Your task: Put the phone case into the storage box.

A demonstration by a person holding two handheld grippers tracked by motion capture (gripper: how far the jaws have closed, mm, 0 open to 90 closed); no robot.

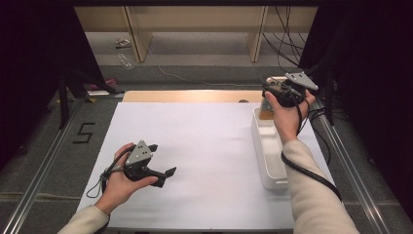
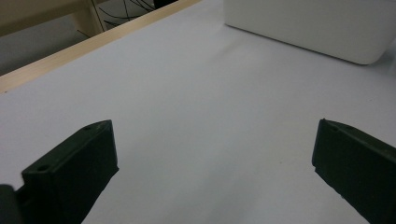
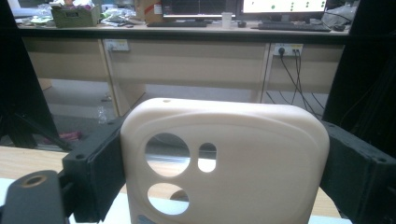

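Nearest you, your left claw (image 1: 163, 165) rests low over the white worktop (image 1: 204, 146) with its jaws standing wide apart and nothing between them. Farther off on your right, the white tray (image 1: 267, 146) lies along the worktop's edge. Above its far end, your right claw (image 1: 272, 87) is clamped on the cream phone case (image 3: 224, 163), holding it upright by its two sides, camera cutouts facing you. You seem to be mid-carry with the case lifted. The next move probably calls for lowering it squarely to its resting place before loosening the jaws.
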